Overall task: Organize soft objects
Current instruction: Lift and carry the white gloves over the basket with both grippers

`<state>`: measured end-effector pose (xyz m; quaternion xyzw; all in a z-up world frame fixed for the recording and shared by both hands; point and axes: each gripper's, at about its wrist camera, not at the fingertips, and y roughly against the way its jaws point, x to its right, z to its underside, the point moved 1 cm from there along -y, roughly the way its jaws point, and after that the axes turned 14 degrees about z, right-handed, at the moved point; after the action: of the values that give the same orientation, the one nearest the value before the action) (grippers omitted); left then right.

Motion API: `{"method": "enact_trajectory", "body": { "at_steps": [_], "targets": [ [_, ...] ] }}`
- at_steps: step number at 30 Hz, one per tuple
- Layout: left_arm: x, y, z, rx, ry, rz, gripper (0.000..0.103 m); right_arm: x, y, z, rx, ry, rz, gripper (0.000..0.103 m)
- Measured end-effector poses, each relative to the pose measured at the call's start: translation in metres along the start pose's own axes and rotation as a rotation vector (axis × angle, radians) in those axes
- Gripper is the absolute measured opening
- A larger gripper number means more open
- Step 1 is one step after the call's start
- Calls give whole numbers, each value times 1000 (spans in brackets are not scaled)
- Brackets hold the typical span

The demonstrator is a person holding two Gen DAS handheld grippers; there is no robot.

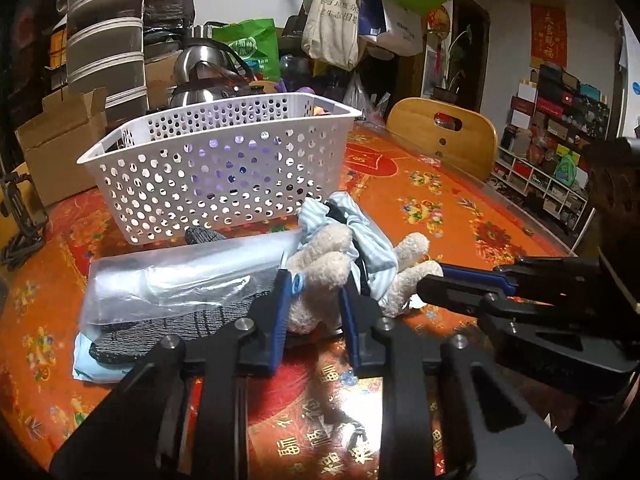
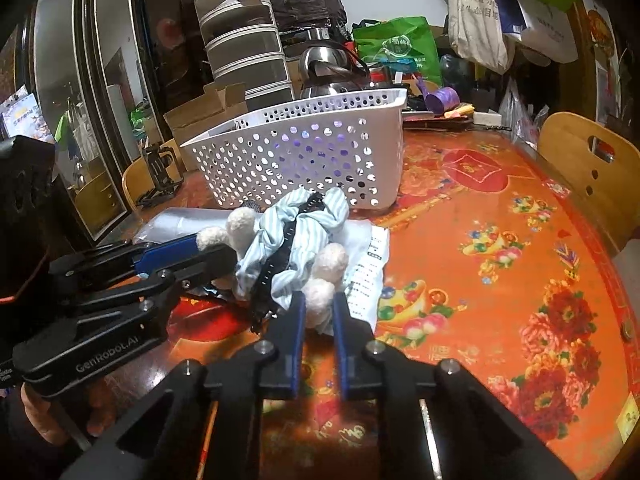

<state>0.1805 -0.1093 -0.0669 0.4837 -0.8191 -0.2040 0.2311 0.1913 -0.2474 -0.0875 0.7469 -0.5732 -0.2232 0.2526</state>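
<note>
In front of the white basket (image 1: pixel 208 168), on the orange flowered tablecloth (image 1: pixel 432 216), we see the soft things bunched together. Left of the basket's near wall lie a clear plastic bag (image 1: pixel 180 280) and a grey knitted glove (image 1: pixel 176 324), both close to the table's left edge. Just right of them sits the plush toy (image 1: pixel 332 272) in its striped blue cloth, touching the bag and apart from the basket, though only just.

The left gripper (image 1: pixel 316 296) has its jaws pressed onto one cream limb of the toy. The right gripper (image 2: pixel 319 308) pinches another cream limb from the opposite side.

Right of the basket the cloth lies bare out to the wooden chair back (image 1: pixel 444 136), so we have open room there. Behind the basket a steel kettle (image 1: pixel 204 76), stacked drawers (image 1: pixel 106 40) and a cardboard box (image 1: pixel 60 140) crowd the far rim.

On the left gripper's body, seen from the right wrist, we read "GenRobot.AI". The printed sheet (image 2: pixel 366 272) under the toy is too small to read.
</note>
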Motion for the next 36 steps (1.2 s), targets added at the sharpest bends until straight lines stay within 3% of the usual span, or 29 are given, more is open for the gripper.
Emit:
{"method": "enact_trajectory", "body": {
  "at_steps": [9,20,30,36],
  "targets": [
    [-7,19,0,30,13,55,17,-10,17,-6,44,25,4,10],
    [-38,75,-10,122,101,97,14,-31,40,-34,84,59,-52,9],
    [-67,104,-27,162,142,152,14,-60,55,-76,131,137,-49,9],
    [-89,126,-68,194,148,155,14,-78,63,-126,175,175,-55,9]
  ]
}}
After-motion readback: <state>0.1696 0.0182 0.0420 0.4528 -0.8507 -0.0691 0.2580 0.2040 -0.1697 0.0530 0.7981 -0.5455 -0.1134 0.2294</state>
